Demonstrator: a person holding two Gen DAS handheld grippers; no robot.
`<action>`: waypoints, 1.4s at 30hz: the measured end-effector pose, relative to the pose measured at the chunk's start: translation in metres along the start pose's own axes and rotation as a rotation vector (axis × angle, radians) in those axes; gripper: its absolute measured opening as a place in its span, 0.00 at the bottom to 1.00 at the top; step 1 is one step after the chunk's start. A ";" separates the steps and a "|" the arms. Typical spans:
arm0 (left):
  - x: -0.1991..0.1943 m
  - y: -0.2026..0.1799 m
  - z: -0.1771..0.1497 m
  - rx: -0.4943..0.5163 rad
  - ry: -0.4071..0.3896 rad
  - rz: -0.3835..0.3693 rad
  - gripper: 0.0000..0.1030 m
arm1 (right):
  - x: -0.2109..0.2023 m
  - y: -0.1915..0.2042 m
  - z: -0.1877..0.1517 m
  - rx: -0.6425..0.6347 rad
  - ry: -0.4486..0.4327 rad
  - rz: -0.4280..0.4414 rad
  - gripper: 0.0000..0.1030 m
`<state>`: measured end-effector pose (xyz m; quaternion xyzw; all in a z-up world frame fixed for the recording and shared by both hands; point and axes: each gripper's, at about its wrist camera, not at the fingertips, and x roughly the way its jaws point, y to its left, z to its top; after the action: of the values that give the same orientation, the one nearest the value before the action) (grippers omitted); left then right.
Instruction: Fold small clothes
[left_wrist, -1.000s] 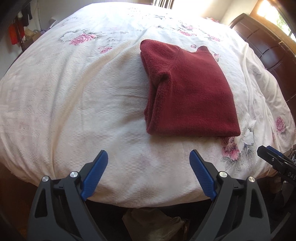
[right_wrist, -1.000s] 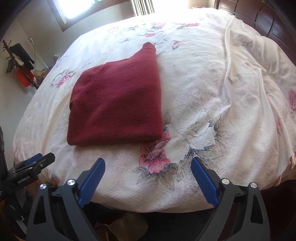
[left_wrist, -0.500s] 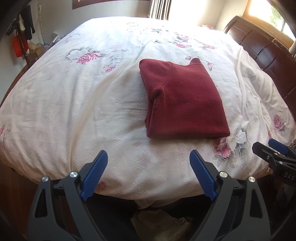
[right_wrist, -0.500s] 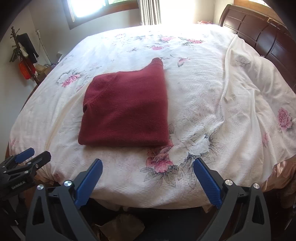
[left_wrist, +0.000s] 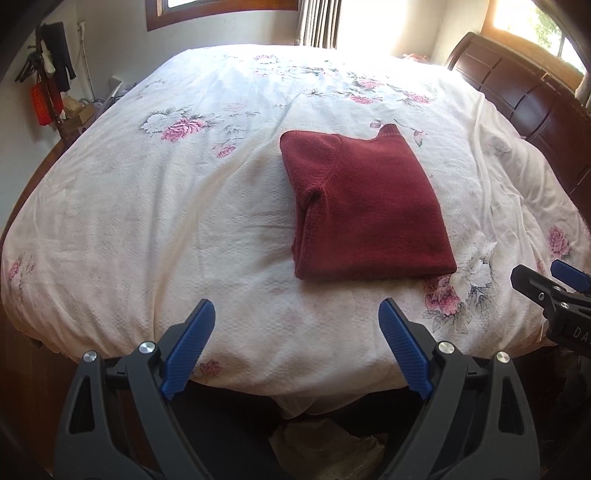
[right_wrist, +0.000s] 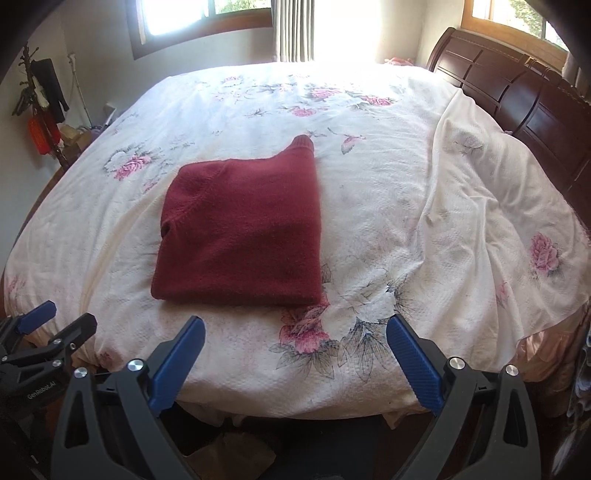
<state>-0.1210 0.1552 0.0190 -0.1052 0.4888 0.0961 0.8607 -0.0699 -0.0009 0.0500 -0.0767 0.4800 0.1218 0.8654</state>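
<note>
A dark red sweater (left_wrist: 365, 206) (right_wrist: 243, 232) lies folded into a flat rectangle on the floral bedspread (left_wrist: 166, 221) (right_wrist: 406, 221), one cuff poking out at its far corner. My left gripper (left_wrist: 295, 314) hangs open over the bed's near edge, short of the sweater, nothing between its blue pads. My right gripper (right_wrist: 295, 332) is also open and empty, just in front of the sweater's near right corner. Each gripper shows in the other's view: the right one (left_wrist: 546, 284) at the right edge, the left one (right_wrist: 55, 325) at the left edge.
A dark wooden headboard (right_wrist: 517, 99) runs along the bed's right side. A coat rack with hanging clothes (left_wrist: 48, 92) stands by the left wall. Windows with a curtain (right_wrist: 291, 29) are behind the bed. A crumpled brown bag (left_wrist: 325, 446) lies on the floor below me.
Both grippers have pulled back and risen from the bed, so the sweater looks smaller and farther and more of the room shows. The sweater has not moved.
</note>
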 end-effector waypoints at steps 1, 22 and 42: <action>0.000 -0.001 0.001 0.003 -0.002 0.001 0.87 | 0.000 0.000 0.000 -0.001 -0.001 0.003 0.96; -0.002 -0.006 0.007 0.038 -0.001 0.008 0.87 | 0.009 0.002 0.004 -0.006 0.025 -0.032 0.96; 0.007 -0.006 0.009 0.046 0.007 0.024 0.87 | 0.022 -0.008 0.006 0.021 0.048 -0.023 0.96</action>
<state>-0.1089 0.1520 0.0179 -0.0798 0.4952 0.0948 0.8599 -0.0516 -0.0036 0.0346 -0.0761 0.5008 0.1052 0.8557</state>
